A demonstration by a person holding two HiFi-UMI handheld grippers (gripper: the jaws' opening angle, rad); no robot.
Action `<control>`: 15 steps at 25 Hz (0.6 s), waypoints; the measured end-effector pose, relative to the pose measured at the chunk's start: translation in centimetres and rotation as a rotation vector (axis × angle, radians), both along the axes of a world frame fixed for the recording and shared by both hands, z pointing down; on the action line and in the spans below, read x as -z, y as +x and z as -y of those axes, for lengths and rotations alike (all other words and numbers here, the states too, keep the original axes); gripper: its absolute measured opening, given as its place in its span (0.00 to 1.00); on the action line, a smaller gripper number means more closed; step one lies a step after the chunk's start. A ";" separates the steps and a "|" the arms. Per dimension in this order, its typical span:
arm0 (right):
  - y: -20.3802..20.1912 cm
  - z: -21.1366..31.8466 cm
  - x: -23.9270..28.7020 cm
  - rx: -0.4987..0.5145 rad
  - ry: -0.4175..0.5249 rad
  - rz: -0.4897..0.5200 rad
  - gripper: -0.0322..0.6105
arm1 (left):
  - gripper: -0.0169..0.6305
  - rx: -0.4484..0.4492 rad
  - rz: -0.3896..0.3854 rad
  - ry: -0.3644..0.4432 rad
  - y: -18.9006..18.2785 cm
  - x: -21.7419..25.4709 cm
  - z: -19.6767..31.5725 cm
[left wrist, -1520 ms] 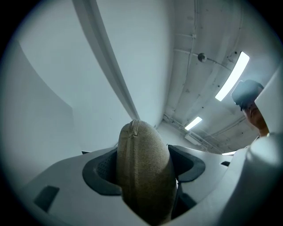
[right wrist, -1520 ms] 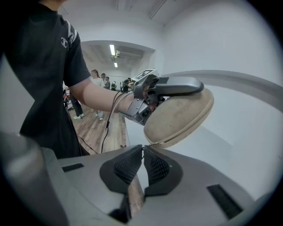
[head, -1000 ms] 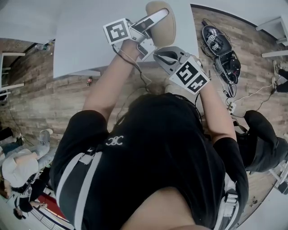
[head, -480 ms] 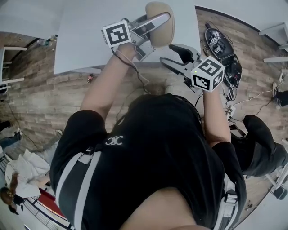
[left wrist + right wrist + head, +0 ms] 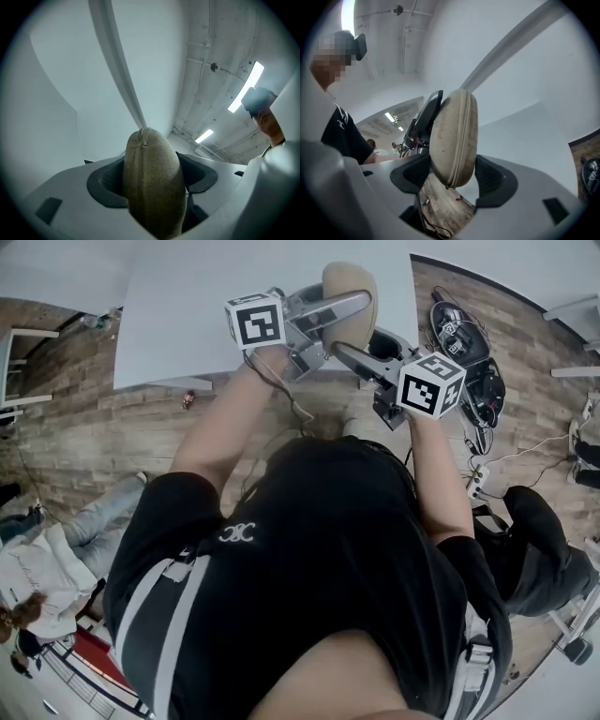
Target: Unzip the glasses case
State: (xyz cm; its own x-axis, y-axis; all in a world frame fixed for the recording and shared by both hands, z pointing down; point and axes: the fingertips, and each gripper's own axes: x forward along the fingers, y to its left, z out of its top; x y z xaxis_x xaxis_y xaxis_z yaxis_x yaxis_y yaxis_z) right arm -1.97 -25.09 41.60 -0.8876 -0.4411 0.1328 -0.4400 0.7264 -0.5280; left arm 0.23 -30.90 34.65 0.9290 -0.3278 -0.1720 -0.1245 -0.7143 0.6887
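The tan glasses case (image 5: 349, 289) is held up over the white table's edge, its zip seam (image 5: 143, 137) running along its narrow side. My left gripper (image 5: 328, 307) is shut on it, and in the left gripper view both dark pads (image 5: 107, 183) press on the case's (image 5: 151, 161) flanks. My right gripper (image 5: 361, 345) comes in from the right. Its jaws have just been opening and now stand wide. In the right gripper view the case's lower end (image 5: 454, 136) hangs between its pads (image 5: 494, 180), with a gap on the right side.
The white table (image 5: 187, 315) lies ahead, with wood floor below it. Dark gear and cables (image 5: 464, 343) sit on the floor at the right, and a small red thing (image 5: 188, 399) lies under the table's edge. A person (image 5: 47, 568) is at the lower left.
The right gripper has rolled, its marker cube has swung to the right and its jaws have gone from shut to wide open beside the case. The left gripper and case shifted slightly right.
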 end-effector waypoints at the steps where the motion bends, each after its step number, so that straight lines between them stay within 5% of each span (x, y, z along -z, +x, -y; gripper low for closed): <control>1: -0.1 -0.1 -0.5 0.005 -0.002 -0.021 0.53 | 0.53 0.003 0.037 0.019 0.2 -0.3 0.0; 5: 0.4 0.1 -2.8 -0.015 -0.029 -0.074 0.51 | 0.58 0.072 0.264 0.070 0.4 -3.5 0.4; 10: 1.6 1.4 -6.5 -0.094 -0.152 -0.042 0.49 | 0.69 0.242 0.640 0.123 -3.7 -8.5 0.5; 15: 2.1 2.8 -14.0 -0.104 -0.265 -0.186 0.47 | 0.68 0.321 0.730 0.024 -8.1 -11.6 -1.3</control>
State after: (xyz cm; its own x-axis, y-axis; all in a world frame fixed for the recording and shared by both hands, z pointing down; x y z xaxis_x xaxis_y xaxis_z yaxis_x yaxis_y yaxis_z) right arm 0.16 -27.86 55.65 -0.7896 -0.4566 0.4101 -0.6108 0.5207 -0.5964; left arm -7.86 -29.57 46.23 0.6704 -0.6022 0.4335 -0.7405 -0.5806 0.3385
